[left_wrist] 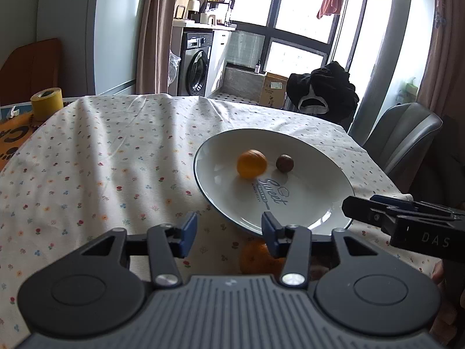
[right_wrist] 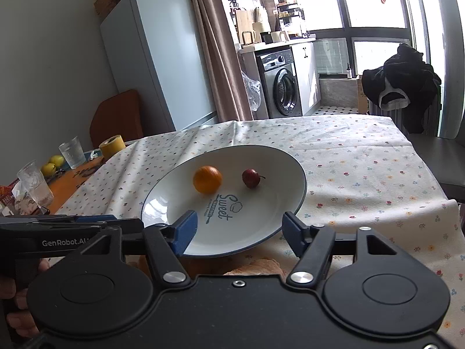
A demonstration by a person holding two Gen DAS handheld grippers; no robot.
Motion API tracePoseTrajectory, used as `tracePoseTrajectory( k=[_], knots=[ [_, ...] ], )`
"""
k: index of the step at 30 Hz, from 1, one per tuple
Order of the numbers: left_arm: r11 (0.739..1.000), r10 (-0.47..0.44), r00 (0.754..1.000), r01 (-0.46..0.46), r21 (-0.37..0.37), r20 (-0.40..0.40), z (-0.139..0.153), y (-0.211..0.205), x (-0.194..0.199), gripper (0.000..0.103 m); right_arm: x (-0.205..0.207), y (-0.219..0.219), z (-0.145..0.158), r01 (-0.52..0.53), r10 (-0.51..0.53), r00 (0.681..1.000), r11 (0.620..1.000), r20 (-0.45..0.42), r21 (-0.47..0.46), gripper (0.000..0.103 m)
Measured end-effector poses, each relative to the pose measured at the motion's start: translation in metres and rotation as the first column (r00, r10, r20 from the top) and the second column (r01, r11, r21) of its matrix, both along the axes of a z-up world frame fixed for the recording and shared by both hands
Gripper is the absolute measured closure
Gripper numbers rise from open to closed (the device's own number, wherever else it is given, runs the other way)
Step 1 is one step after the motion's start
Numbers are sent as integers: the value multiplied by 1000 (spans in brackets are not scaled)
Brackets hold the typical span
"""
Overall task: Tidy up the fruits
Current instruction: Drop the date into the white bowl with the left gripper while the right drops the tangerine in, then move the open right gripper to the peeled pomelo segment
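Left tongs [left_wrist: 228, 229] spread wide, nothing between blue pads [left_wrist: 188, 228], hovering over near edge of desk [left_wrist: 96, 157]. Right tongs [right_wrist: 240, 228] also spread, empty, tips over near rim of plate [right_wrist: 162, 200].

Orange fruit [left_wrist: 260, 257] just below left tongs, partly hidden behind right-hand pad, on floral tablecloth [left_wrist: 87, 174] in front of plate rim; blurred. In right wrist view, something orange and a pale wrinkled item [right_wrist: 258, 266] just under tongs body, too blurred to identify.

White plate with dark rim and "Sweet" print, on tablecloth, centre-right of desk. On plate: small orange [right_wrist: 207, 183] left of centre, small dark red fruit with stem [right_wrist: 251, 178] to its right; near each other, not touching. Both sit beyond the print, toward far side of plate.

Right tongs body visible in left wrist view, entering from right over plate's near-right rim [left_wrist: 401, 218]; left tongs body visible in right wrist view at left edge [right_wrist: 66, 229], hand [right_wrist: 17, 296] gripping handle.

Far left of desk, off the tablecloth: yellow tape roll [right_wrist: 112, 146], two drinking glasses [right_wrist: 71, 151], two yellow-green fruits [right_wrist: 52, 165]. Washing machine [right_wrist: 280, 84] and fridge [right_wrist: 157, 58] in background; dark garment [right_wrist: 401, 87] draped beyond desk.
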State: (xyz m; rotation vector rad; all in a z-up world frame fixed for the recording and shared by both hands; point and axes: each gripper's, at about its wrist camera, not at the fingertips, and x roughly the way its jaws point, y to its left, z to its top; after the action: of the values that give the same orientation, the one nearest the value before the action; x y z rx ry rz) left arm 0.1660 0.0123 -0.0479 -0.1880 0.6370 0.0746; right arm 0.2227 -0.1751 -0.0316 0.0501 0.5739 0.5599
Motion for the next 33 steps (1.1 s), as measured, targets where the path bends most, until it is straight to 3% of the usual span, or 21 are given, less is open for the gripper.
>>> tracePoseTrajectory(
  k=[2,5,8,17,33],
  knots=[
    [1000,14,1000,-14,-1,0,1,4,-5,40,-4,-2,1,7,-7,1000,1000,9,0,24],
    [1000,30,1000,-30,1,9,3,8,-14,28,-9,-4,3,19,-19,1000,1000,13,2,19],
    [999,44,999,-44,5,23,5,11,-21,23,-13,-5,5,22,-22,1000,1000,11,1,14],
    [999,49,998,-50,0,38,6,15,-40,20,-32,-8,8,42,-41,999,999,13,-13,0],
    [999,41,998,-42,13,38,1,20,-72,15,-63,0,1,89,-90,995,996,-37,-27,0]
  ],
)
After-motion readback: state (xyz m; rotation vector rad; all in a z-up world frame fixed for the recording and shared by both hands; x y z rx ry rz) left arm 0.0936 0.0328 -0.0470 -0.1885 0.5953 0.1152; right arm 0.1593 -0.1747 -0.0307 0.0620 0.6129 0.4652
